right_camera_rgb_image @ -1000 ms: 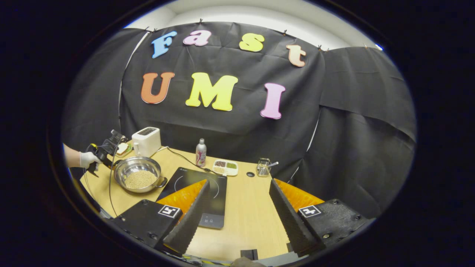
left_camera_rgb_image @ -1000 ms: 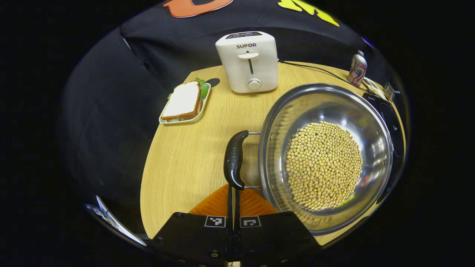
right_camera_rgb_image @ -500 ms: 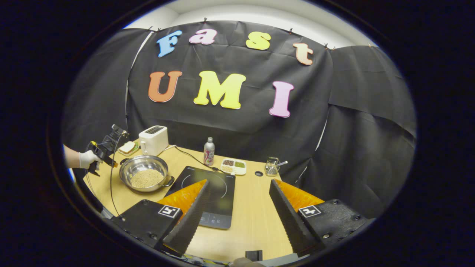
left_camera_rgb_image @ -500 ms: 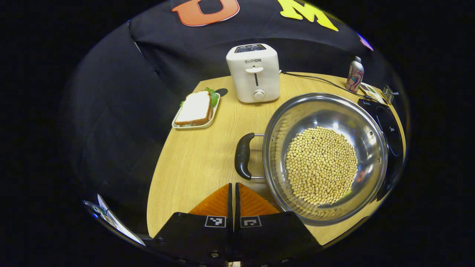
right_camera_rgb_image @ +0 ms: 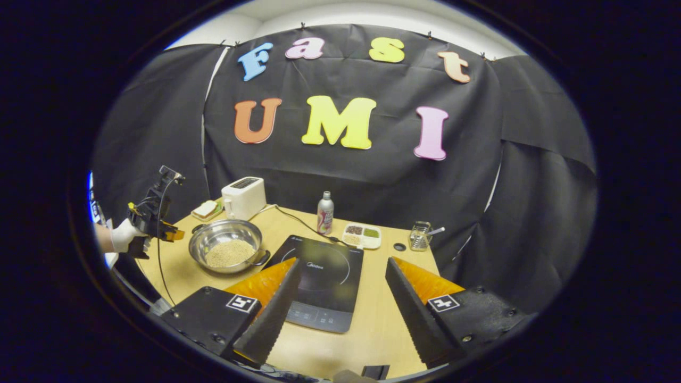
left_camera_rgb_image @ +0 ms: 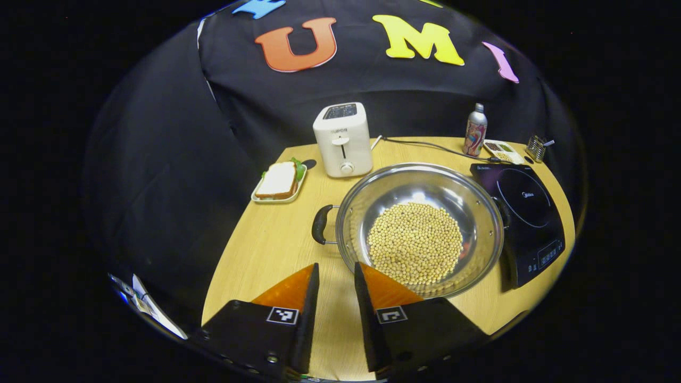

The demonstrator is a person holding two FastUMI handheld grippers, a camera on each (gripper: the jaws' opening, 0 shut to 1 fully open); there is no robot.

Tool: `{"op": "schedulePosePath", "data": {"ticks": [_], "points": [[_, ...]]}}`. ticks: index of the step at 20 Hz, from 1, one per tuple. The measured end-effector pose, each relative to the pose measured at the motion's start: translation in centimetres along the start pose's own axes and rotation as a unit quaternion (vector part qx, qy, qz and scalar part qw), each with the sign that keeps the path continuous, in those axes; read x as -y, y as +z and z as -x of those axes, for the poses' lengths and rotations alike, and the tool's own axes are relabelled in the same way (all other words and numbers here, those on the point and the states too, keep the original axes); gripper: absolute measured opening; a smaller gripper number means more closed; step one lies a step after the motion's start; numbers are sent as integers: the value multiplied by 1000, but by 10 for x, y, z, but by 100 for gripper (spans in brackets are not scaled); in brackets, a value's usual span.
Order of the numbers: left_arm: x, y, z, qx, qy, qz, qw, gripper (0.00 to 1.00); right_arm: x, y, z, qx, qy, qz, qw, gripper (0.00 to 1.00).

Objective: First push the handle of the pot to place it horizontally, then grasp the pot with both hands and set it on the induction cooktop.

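A steel pot point(left_camera_rgb_image: 409, 183) holding soybeans point(left_camera_rgb_image: 415, 242) rests on the wooden table point(left_camera_rgb_image: 266, 250), its black handle point(left_camera_rgb_image: 319, 224) pointing left. Right beside it lies the black induction cooktop point(left_camera_rgb_image: 524, 205). My left gripper point(left_camera_rgb_image: 336, 270) hovers just in front of the pot, open by a narrow gap, touching nothing. From the right gripper view the pot point(right_camera_rgb_image: 223, 231) sits left of the cooktop point(right_camera_rgb_image: 324, 271), with the left gripper point(right_camera_rgb_image: 159, 229) held by a gloved hand point(right_camera_rgb_image: 123, 236) beyond it. My right gripper point(right_camera_rgb_image: 341, 264) is wide open over the cooktop's near side, holding nothing.
At the back stand a white toaster point(left_camera_rgb_image: 343, 139), a plate with a sandwich point(left_camera_rgb_image: 279, 182), a bottle point(left_camera_rgb_image: 475, 130), a compartment tray point(left_camera_rgb_image: 500, 149) and a wire basket point(left_camera_rgb_image: 534, 146). A cable point(left_camera_rgb_image: 425, 144) runs behind the pot.
The left gripper, shut and touching the pot's handle a second ago, has drawn back and up and opened a little. The right gripper has shifted slightly, still open.
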State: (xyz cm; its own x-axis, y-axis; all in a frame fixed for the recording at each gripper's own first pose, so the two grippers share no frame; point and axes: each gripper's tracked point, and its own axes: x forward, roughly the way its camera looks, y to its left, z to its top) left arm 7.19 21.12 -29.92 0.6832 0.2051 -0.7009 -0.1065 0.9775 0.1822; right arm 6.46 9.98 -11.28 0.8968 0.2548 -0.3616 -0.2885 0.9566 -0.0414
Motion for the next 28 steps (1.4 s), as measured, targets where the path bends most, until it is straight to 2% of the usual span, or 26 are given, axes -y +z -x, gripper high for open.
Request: {"op": "schedulePosePath", "data": {"ticks": [1, 4, 6, 9, 16, 20, 21, 23, 24, 28], "points": [[1, 5, 12, 14, 4, -2, 1000, 39, -4, -2, -7, -5, 13, -8, 1000, 100], [7, 23, 33, 54, 14, 3, 998, 97, -25, -10, -31, -19, 50, -27, 998, 98], [8, 23, 40, 54, 13, 9, 998, 96, -45, -16, -47, -34, 68, -34, 997, 100], [3, 27, 28, 45, 5, 16, 999, 97, -81, -28, -73, -62, 90, -34, 993, 98], [-13, 26, -48, 15, -39, -10, 999, 97, -167, -50, -163, -140, 97, -79, 982, 100], [-16, 14, -92, -19, -58, -21, 998, 97, -206, -74, -211, -195, 97, -103, 971, 97], [-17, 12, -101, -27, -62, -26, 997, 97, -212, -82, -221, -211, 93, -112, 967, 100], [-14, 9, -117, -49, -71, -28, 996, 97, -220, -93, -238, -234, 85, -127, 960, 93], [-12, 8, -125, -55, -77, -27, 995, 97, -219, -99, -247, -243, 77, -124, 959, 98], [-8, 2, -151, -95, -86, -3, 992, 97, -219, -118, -275, -276, 57, -122, 952, 96]]}}
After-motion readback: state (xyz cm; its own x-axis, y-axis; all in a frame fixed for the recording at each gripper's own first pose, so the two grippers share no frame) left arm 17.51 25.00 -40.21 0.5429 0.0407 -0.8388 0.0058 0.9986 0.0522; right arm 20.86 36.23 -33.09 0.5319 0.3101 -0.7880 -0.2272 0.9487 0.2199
